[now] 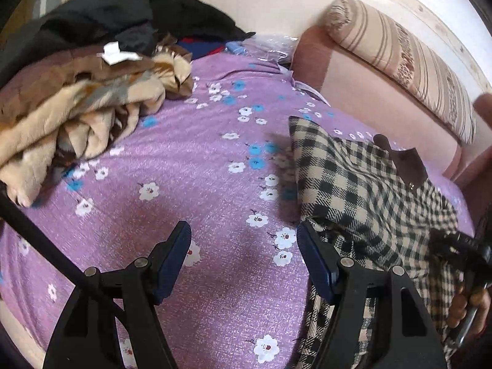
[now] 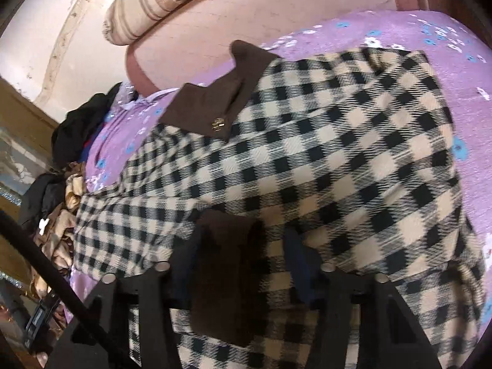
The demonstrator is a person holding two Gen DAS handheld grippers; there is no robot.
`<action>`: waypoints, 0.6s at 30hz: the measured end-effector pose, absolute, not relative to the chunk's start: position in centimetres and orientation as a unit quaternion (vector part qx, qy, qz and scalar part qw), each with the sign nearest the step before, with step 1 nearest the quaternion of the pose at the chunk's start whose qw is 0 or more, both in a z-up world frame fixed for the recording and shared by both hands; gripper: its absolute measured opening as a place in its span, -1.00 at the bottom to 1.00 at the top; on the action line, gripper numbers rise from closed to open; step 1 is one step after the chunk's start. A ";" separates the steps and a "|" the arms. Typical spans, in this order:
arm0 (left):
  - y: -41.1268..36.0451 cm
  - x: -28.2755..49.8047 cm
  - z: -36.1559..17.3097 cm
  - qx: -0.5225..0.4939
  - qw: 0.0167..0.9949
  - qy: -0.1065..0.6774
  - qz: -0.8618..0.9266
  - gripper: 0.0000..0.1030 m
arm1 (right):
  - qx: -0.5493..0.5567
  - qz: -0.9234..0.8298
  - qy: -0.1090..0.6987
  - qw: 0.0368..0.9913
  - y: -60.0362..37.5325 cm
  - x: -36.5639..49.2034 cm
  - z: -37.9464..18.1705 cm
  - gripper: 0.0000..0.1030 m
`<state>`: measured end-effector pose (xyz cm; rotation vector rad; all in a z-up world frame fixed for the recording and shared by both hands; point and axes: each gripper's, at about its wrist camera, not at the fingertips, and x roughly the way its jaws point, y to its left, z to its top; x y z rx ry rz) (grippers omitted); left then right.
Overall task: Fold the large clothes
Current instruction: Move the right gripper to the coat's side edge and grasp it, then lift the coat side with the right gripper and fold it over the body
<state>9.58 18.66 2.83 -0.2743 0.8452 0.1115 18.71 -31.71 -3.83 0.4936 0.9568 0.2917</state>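
Note:
A beige-and-black checked coat (image 2: 323, 160) with a brown collar (image 2: 215, 101) lies on the purple flowered bedsheet (image 1: 190, 160). In the left wrist view the coat (image 1: 363, 190) lies to the right. My left gripper (image 1: 243, 255) is open and empty over the sheet, its right finger (image 1: 316, 261) beside the coat's edge. My right gripper (image 2: 246, 264) is open, its fingers spread with a brown cuff (image 2: 227, 264) and checked cloth between them; the fingertips are partly hidden by the cloth. The right gripper and the hand holding it also show in the left wrist view (image 1: 470, 276).
A pile of beige and brown blankets (image 1: 83, 117) and dark clothes (image 1: 129, 21) lies at the far left of the bed. A pink headboard (image 1: 369, 80) with a striped bolster (image 1: 406, 55) runs along the wall on the right.

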 end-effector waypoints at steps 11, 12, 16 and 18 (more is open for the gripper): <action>16.5 10.5 3.1 -0.108 0.908 0.402 0.053 0.36 | 0.179 0.175 0.428 0.868 -29.4 15.8 0.8 -0.88; 16.3 10.6 3.2 -0.102 0.909 0.400 0.053 0.36 | 0.175 0.164 0.419 0.876 -30.4 15.6 1.8 -0.88; 15.7 10.8 3.1 -0.093 0.910 0.402 0.050 0.36 | 0.160 0.074 0.408 0.896 -35.5 15.8 3.4 -0.89; 15.5 10.9 3.0 -0.095 0.909 0.404 0.047 0.36 | 0.138 0.013 0.414 0.900 -37.7 16.4 3.2 -0.88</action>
